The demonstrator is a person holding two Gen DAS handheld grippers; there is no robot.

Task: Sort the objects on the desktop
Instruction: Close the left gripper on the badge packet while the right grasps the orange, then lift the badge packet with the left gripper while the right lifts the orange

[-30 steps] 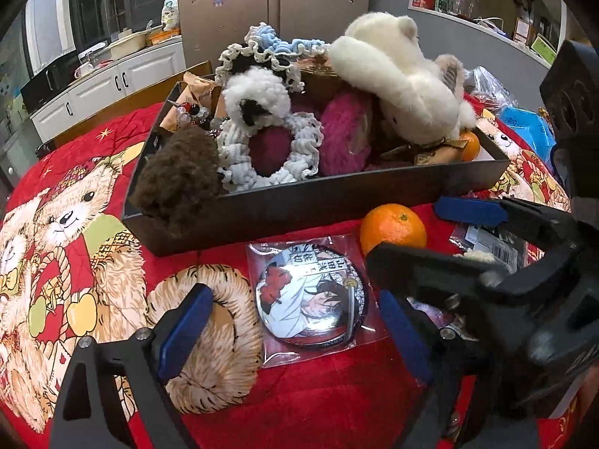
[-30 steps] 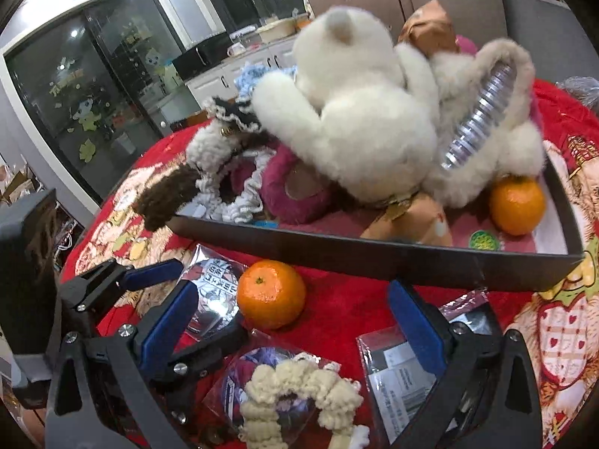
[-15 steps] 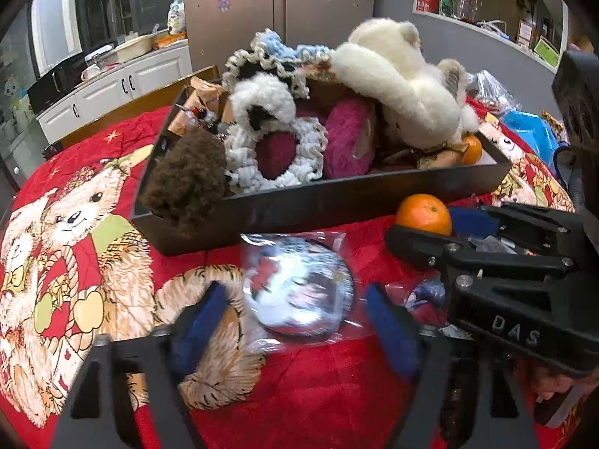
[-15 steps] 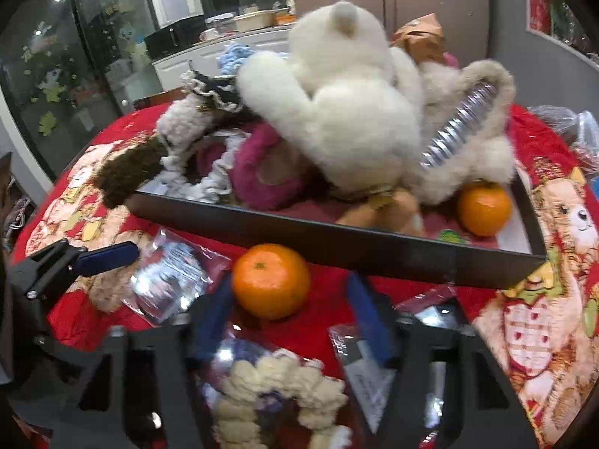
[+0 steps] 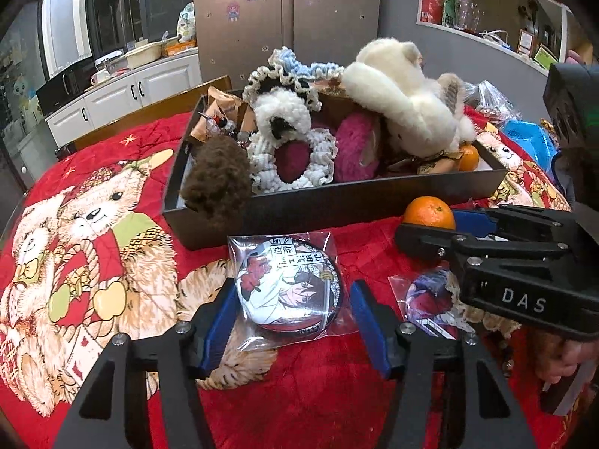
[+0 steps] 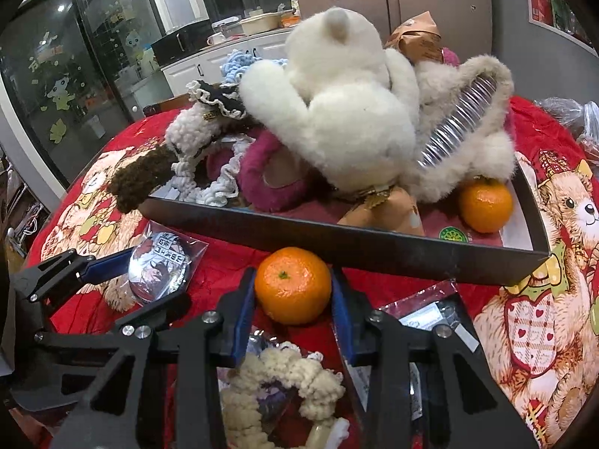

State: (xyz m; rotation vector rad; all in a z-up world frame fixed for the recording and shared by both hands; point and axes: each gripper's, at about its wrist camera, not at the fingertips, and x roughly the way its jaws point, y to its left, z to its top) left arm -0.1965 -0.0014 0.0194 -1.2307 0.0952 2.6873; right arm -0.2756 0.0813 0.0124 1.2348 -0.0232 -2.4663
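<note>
In the left wrist view the left claw (image 5: 290,321) fills the lower middle of the frame, its blue pads (image 5: 219,323) on either side of a bagged round badge (image 5: 288,292) that lies on the red bear-print cloth of the table (image 5: 93,262); the jaws are closing, the left pad meets the edge of the bag and the right pad stands just clear of it. Above, across the centre, sits a dark tray (image 5: 337,205) heaped with plush toys, among them a white plush bear (image 5: 400,97) at upper right and a brown fluffy ball (image 5: 217,183) hanging over the near left rim. At right the right claw (image 5: 441,224) reaches in from the edge, and a tangerine (image 5: 428,211) shows just behind its tip. In the right wrist view the right claw (image 6: 294,299) sits at lower centre, both blue pads pressed against the sides of the tangerine (image 6: 294,284), which rests on the red cloth just in front of the tray (image 6: 374,247). A second tangerine (image 6: 485,205) lies inside the tray at right. A cream knitted scrunchie (image 6: 284,385) lies at the bottom of the frame, and the left claw (image 6: 127,269) with the badge (image 6: 159,269) is at lower left
</note>
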